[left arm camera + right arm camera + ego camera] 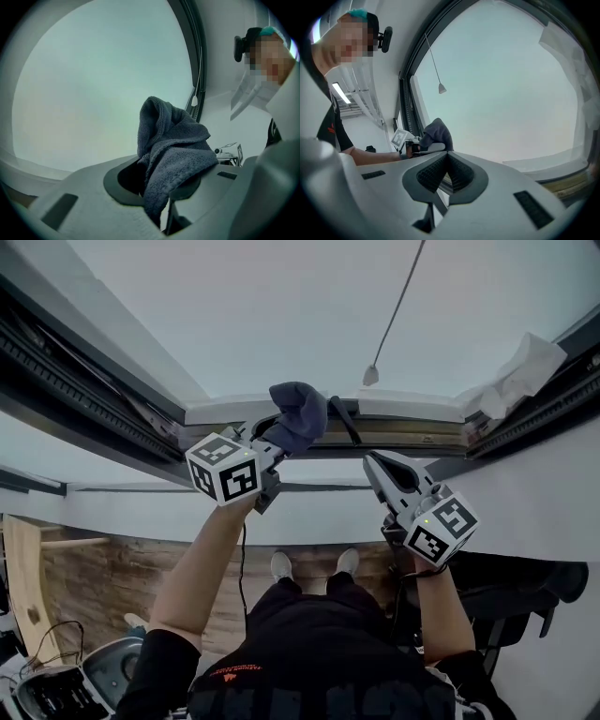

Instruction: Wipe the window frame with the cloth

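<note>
A dark grey-blue cloth (300, 415) is bunched in my left gripper (279, 439), whose jaws are shut on it. The cloth rests against the window frame's bottom rail (412, 432), below the white ledge (230, 412). In the left gripper view the cloth (173, 150) sticks up out of the left gripper (161, 187) in front of the pane. My right gripper (373, 463) hovers to the right of the cloth, just short of the rail, shut with nothing in it. From the right gripper (447, 169) I see the cloth (437, 133) and the left gripper's marker cube (400, 137) beside the dark frame (408, 101).
A blind cord with a small pull (371, 376) hangs in front of the glass. Crumpled white sheeting (520, 371) sits at the frame's right corner. Dark side rails (75, 381) run along the left. A wooden floor (103, 587) and equipment (56, 690) lie below.
</note>
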